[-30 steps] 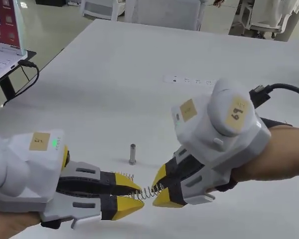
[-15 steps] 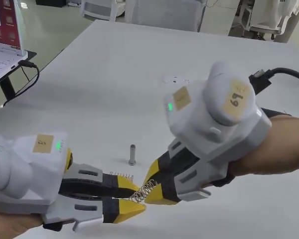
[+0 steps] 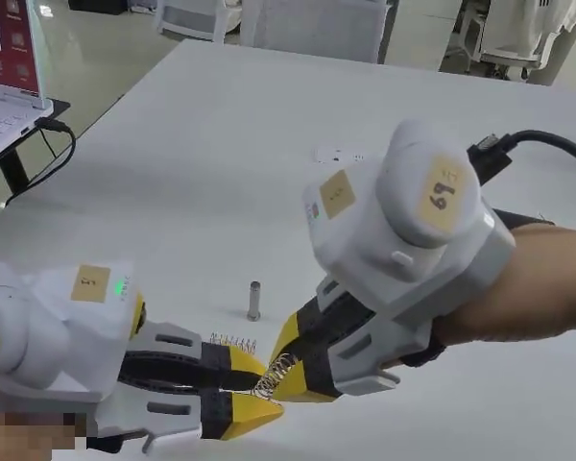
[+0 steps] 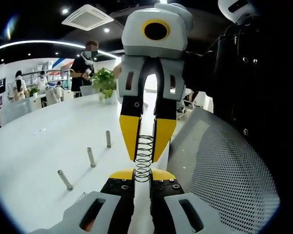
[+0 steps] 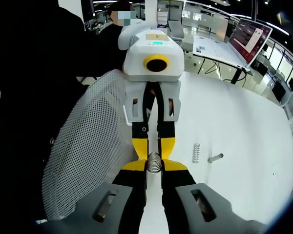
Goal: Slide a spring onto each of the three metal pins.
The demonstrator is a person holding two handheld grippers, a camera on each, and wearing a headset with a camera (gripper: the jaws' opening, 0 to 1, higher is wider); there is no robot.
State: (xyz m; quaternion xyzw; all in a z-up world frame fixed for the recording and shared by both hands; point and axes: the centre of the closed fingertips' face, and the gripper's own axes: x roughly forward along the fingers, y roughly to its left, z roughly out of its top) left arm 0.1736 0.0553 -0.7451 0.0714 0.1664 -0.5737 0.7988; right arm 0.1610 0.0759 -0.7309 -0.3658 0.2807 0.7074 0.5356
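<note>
Mid-handover, I judge: the spring (image 4: 144, 155), near the upright pin (image 3: 254, 300) on the desk (image 3: 221, 173), is pinched between the left hand-held gripper (image 3: 257, 388) and the right hand-held gripper (image 3: 282, 365), both closed on it. Next, one should release so the other can thread it over that pin.

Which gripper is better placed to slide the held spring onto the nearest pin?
Probably right: the right gripper grips the spring from above, tips angled down beside the upright pin; the left gripper lies low and flat.
</note>
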